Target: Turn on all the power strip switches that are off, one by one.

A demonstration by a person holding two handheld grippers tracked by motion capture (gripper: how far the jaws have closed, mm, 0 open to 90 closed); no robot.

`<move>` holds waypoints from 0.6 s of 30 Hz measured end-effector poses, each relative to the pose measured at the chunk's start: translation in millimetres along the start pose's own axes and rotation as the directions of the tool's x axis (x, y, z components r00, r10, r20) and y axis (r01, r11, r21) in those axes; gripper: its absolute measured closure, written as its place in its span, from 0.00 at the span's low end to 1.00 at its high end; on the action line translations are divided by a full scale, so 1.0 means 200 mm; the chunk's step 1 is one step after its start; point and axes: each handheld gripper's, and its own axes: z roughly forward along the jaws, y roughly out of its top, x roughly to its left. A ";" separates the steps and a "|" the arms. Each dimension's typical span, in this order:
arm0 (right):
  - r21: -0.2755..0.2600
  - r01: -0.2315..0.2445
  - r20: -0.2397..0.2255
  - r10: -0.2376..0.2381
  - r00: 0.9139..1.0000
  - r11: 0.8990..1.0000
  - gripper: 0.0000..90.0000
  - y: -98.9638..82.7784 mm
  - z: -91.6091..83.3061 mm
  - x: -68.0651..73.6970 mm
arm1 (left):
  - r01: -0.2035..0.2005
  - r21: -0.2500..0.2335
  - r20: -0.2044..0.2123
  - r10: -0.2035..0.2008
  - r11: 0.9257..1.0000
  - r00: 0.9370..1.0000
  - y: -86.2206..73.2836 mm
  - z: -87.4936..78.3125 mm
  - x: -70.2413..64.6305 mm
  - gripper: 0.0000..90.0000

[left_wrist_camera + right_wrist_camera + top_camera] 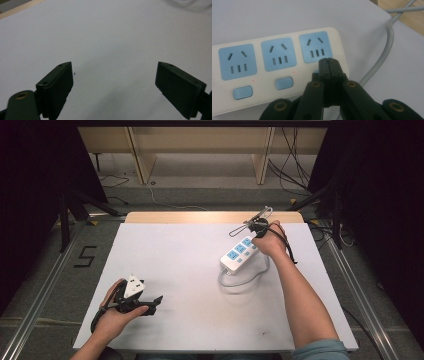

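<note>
Over at the left of the high view, the left gripper [145,301] rests in the person's hand near the front edge of the white table [180,270], well apart from the work. Its own view shows the two black jaws standing wide apart with nothing between them, only the bare tabletop and a tiny dark speck [75,73] ahead.

Further right, the white power strip [240,254] lies slantwise on the table's right half, its grey cable [247,279] looping out toward the front. It carries three blue sockets in a row, each with a small blue switch beneath it.

At the right, the right gripper [329,65] has its jaws pressed together with nothing held between them. Their joined tips sit on the strip just below the third socket [315,47], right over the third switch [315,73], which they mostly hide. The first switch [242,92] and the middle switch [284,83] lie clear, each with a faint red dot above it.

The step in hand looks like pressing the strip's end switch with the shut tips. Whether the switch has gone down cannot be told. The next move probably calls for a short, straight push without sliding onto the socket, then a clean lift away. The light strip could shift under the push, since nothing steadies it.
</note>
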 end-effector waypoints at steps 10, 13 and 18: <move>0.006 -0.010 0.005 0.010 1.000 1.000 1.00 0.01 0.01 -0.01 | 0.000 -0.001 0.001 0.000 1.000 1.000 0.00 0.00 0.00 0.16; 0.010 -0.004 0.004 0.004 1.000 1.000 1.00 0.01 0.02 -0.02 | 0.000 0.001 0.001 0.000 1.000 1.000 0.00 0.00 0.00 0.16; 0.014 -0.003 -0.001 0.003 1.000 1.000 1.00 0.01 0.03 -0.01 | -0.002 0.000 0.001 0.002 1.000 1.000 0.00 0.00 0.00 0.16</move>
